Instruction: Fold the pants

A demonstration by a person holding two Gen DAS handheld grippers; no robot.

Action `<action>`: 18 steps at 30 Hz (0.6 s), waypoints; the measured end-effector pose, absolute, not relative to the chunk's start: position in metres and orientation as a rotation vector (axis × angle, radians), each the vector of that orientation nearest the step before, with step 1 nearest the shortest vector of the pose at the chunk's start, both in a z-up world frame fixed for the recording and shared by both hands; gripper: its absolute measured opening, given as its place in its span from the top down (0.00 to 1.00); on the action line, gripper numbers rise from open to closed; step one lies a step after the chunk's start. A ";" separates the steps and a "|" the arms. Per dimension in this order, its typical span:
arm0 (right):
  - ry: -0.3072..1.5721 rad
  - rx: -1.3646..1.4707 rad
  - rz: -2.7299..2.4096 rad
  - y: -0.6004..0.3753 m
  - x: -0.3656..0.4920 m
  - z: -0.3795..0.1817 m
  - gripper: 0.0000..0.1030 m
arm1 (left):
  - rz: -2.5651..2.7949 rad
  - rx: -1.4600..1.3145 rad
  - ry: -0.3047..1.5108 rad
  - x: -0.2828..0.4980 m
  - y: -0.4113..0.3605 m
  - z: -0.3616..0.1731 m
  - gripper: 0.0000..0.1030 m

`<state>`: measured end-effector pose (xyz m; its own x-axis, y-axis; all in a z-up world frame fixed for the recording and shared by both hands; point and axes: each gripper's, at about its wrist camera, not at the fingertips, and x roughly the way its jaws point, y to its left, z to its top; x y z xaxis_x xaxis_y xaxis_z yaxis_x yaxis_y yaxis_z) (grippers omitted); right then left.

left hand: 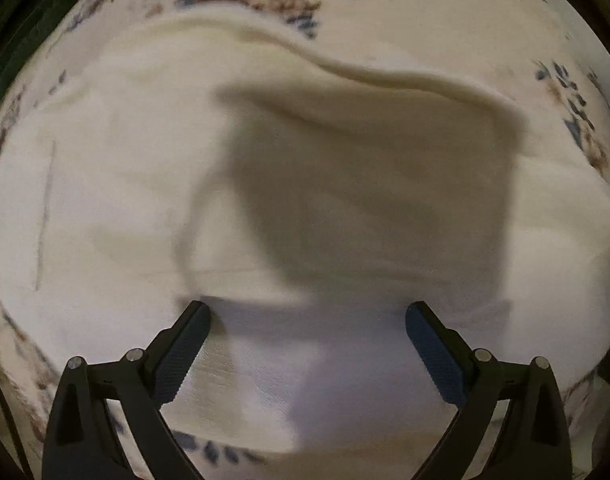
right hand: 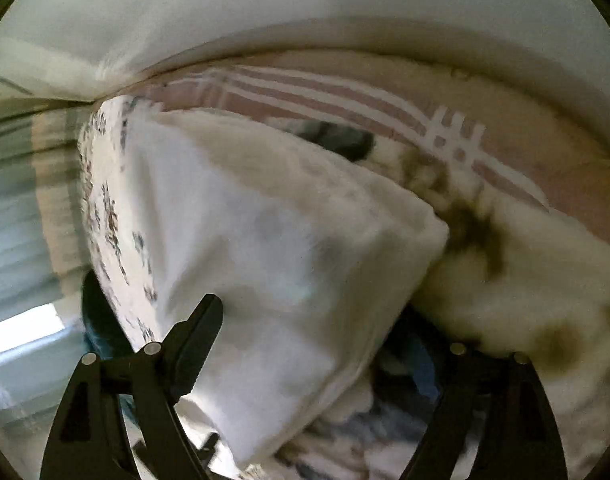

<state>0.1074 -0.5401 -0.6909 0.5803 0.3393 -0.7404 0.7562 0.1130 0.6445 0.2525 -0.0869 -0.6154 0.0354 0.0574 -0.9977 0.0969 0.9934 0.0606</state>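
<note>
Item 1, pants (left hand: 153, 184): white, soft-looking cloth, lying spread over a floral sheet (left hand: 445, 12) in the left wrist view. The cloth is filling most of that view. Its far edge is running as a raised, wavy fold from upper left to right. A broad shadow is falling across its middle. In the right wrist view the pants (right hand: 265, 240) are showing as a thick folded block, its corner pointing right.

Item 2, left gripper (left hand: 307, 320): jaws standing wide apart, nothing between them. Both fingers (left hand: 181, 354) are showing dark textured pads. The tips are sitting just above or on the near part of the pants; contact cannot be told.

Item 3, right gripper (right hand: 325, 332): the view is blurred. The left finger (right hand: 197, 336) is standing clear against the white cloth. The right finger is hidden in dark shadow beyond its linkage. The linkages are looking well spread, suggesting a wide stance. Whether the cloth is lying between the jaws or beyond them cannot be told.

Item 4, floral sheet (right hand: 109, 216): cream with blue and brown sprigs, showing at the left edge of the folded block in the right wrist view.

Item 5, striped cloth (right hand: 345, 100): pink and white bands, lying beyond the pants in the right wrist view.

Item 6, wall (right hand: 265, 4): pale, plain, rising behind the striped cloth.
</note>
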 end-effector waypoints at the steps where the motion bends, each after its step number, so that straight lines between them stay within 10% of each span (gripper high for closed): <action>1: 0.960 1.512 -0.369 -0.541 0.110 -0.696 0.00 | -0.036 0.121 1.533 0.253 -0.087 -0.618 0.00; 10: 1.003 1.740 -0.400 -0.558 0.119 -0.714 0.04 | -0.012 0.068 1.506 0.257 -0.085 -0.624 0.00; 14: 1.104 1.246 -0.497 -0.513 0.158 -0.658 0.74 | -0.004 0.054 1.500 0.259 -0.076 -0.606 0.00; 18: 0.973 1.145 -0.514 -0.475 0.168 -0.617 0.89 | 0.074 0.035 1.416 0.255 -0.047 -0.564 0.00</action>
<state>0.1681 -0.4750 -0.6174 0.5114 0.1255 -0.8501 0.7732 0.3645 0.5189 0.2550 -0.0465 -0.5639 0.1521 0.0721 -0.9857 -0.0305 0.9972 0.0682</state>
